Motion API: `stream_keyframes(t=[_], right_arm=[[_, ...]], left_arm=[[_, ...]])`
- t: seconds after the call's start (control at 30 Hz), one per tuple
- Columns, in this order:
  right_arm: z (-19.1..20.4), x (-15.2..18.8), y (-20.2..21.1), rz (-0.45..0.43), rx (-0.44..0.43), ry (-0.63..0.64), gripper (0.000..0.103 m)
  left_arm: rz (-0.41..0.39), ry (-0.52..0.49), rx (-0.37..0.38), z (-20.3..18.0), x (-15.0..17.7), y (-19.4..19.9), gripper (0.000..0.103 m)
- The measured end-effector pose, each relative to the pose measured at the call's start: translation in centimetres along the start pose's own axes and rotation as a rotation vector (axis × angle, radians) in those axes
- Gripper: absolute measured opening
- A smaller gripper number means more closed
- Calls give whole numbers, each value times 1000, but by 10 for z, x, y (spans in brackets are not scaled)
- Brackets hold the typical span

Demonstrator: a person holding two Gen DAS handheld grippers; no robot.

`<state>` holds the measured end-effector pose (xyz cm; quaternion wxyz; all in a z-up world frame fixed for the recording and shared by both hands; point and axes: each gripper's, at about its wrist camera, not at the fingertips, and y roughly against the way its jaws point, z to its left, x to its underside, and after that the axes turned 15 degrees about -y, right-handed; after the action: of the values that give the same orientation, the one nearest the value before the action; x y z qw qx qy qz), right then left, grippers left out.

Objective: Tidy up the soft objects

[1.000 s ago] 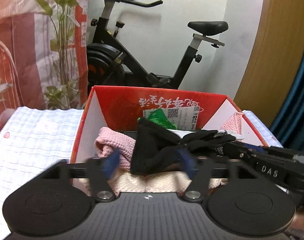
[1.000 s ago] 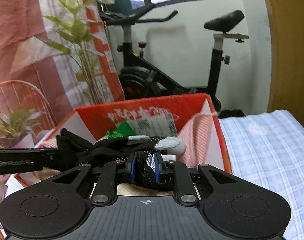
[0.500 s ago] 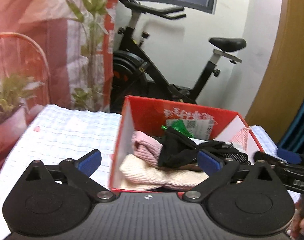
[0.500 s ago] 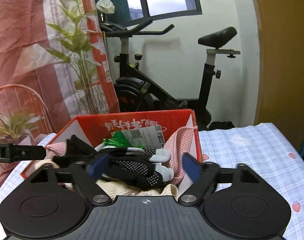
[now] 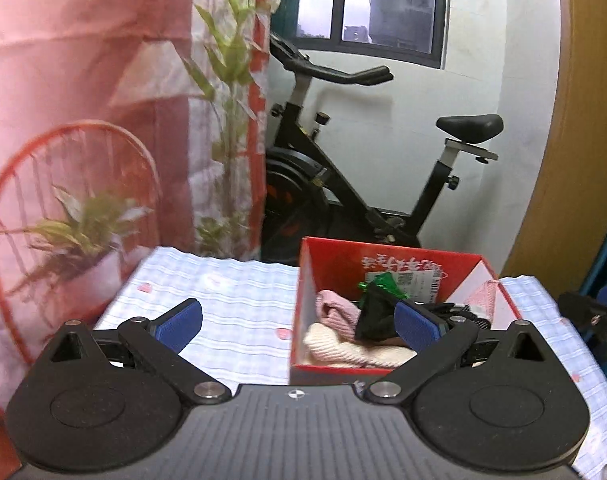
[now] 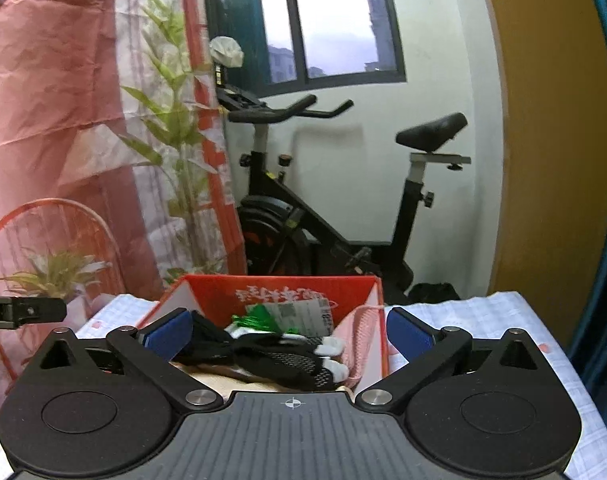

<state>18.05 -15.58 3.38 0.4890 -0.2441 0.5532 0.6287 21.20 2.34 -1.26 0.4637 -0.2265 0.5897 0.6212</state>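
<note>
Soft things piled in the red box (image 5: 387,258) on the checked cloth (image 5: 231,300): pink knit (image 5: 335,310), cream knit (image 5: 343,350), black dotted gloves (image 6: 287,354). Partly hidden behind blue pads. White writing on box too blurry to read. Left gripper (image 5: 299,322) wide apart, holding nothing. Right gripper (image 6: 289,330) just been opening, holding nothing.

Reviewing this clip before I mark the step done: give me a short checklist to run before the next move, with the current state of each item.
1. Left gripper open with nothing between its pads: ok.
2. Right gripper open and empty, jaws have just been opening: ok.
3. Black dotted gloves lying inside the red box: ok.
4. Pink knit item and cream knit item inside the box: ok.
5. Checked cloth around the box free of stray soft items: ok where visible; the near side is hidden by the grippers.
</note>
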Motion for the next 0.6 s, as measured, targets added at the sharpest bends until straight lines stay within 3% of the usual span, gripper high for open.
stream_keyframes(t=[0.1,0.27,0.43,0.6], right_arm=[[6,-4,20,2,-18,-4,103],[21,-10,53,-3,1,12,103],[29,-9,85,-12,19,32,103],[32,-6,118,-46,25,22,103]], left_arm=[[-38,-23,-11,0,0,25,103],[-68,-20,33,0,2,61,103],[-98,-110,-99,-17,4,89,103],[-103,-73,-76,-14,4,107,103]])
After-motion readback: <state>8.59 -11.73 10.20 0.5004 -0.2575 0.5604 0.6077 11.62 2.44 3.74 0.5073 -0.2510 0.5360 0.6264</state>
